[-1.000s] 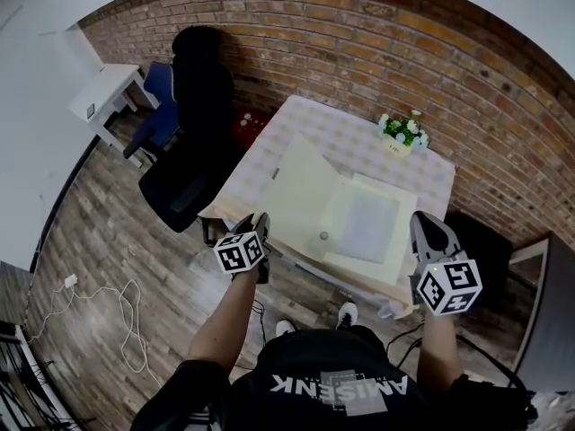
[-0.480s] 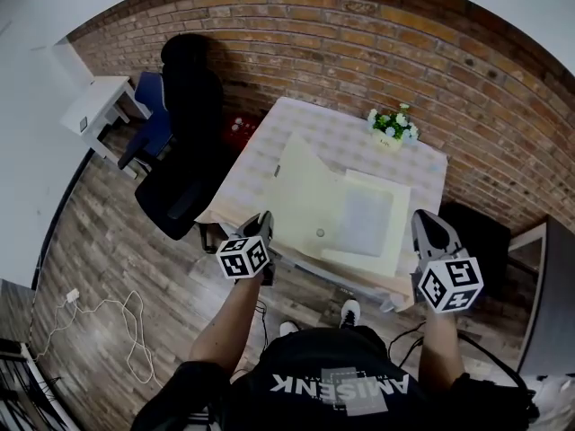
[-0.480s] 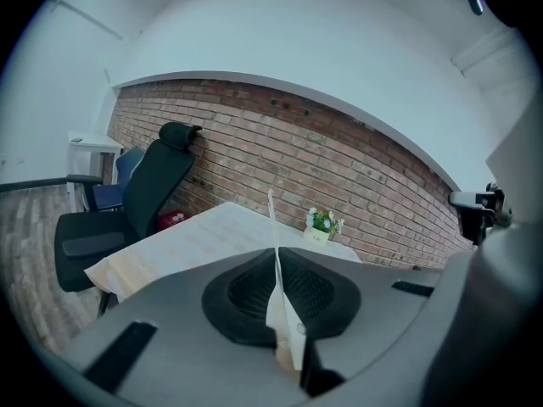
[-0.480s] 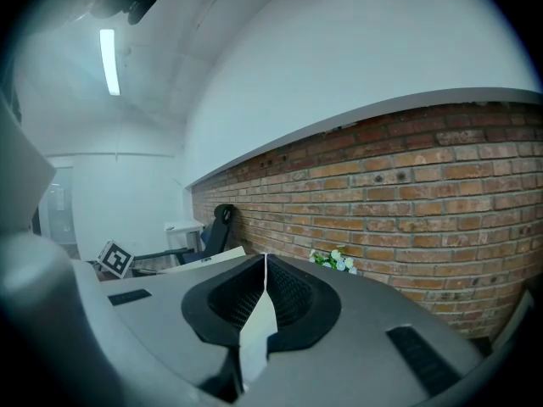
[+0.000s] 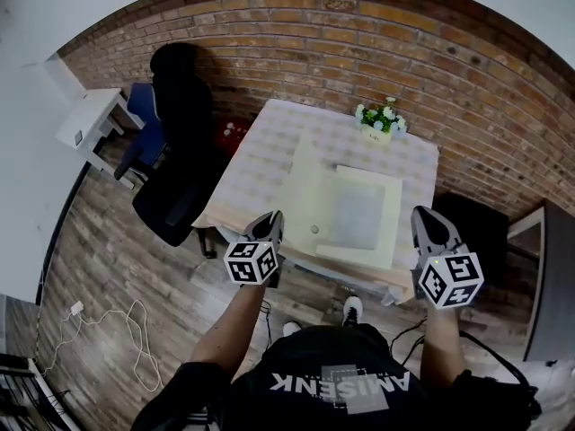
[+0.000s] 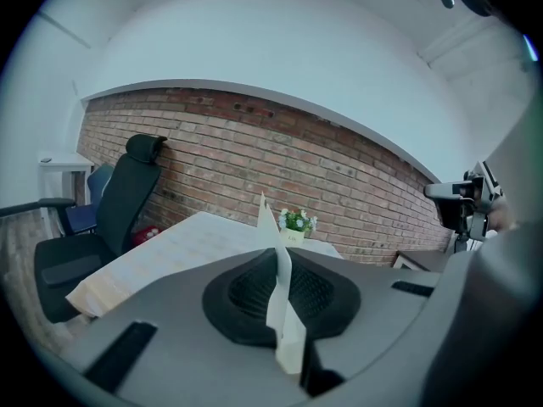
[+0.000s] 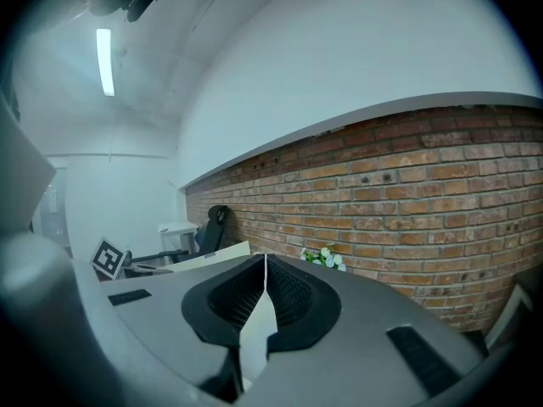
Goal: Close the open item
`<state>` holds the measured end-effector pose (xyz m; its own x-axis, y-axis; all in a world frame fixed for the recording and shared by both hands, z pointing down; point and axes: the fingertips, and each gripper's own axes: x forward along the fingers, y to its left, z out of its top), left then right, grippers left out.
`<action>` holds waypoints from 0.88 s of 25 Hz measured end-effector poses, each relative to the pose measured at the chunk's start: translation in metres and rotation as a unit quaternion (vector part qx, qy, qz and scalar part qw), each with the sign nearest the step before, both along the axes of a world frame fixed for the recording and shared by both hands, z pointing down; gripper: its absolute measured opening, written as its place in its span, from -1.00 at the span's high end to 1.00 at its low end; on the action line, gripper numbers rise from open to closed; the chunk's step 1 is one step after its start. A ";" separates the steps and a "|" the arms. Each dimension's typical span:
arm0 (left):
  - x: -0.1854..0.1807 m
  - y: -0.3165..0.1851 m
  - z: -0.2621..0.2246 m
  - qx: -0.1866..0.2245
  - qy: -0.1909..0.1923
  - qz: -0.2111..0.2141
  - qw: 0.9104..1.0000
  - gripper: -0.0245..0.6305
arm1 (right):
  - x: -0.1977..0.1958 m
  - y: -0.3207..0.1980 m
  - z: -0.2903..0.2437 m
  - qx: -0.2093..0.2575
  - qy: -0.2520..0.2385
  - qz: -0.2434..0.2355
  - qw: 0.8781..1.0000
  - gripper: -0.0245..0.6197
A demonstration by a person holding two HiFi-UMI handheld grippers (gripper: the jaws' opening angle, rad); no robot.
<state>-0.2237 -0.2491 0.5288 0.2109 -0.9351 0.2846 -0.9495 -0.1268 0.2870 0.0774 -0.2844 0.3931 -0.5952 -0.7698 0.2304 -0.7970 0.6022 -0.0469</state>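
Left tool (image 5: 269, 223) is closing on the left cover (image 5: 303, 180) of the folder (image 5: 358, 215), pinching it so it's standing up off the desk (image 5: 260, 155). The right tool (image 5: 429, 224) is sitting pressed together just off the folder's right side, and I'm not seeing it holding anything for sure. I'm thinking the trick is swinging that cover over to the right in an arc around the fold instead of dragging it, so the folder isn't sliding or creasing, and pinching lightly near the edge so I'm letting go cleanly once it's lying flat.
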 end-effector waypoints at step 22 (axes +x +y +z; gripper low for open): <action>0.155 -0.007 -0.005 0.013 -0.070 0.183 0.981 0.85 | 0.062 0.003 0.019 -0.021 -0.011 0.057 0.998 0.79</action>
<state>-0.0691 -0.2563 0.5237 0.4945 -0.8113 0.3119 -0.8688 -0.4720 0.1497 0.1397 -0.2812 0.4125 -0.5089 -0.8231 0.2520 -0.8591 0.5040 -0.0888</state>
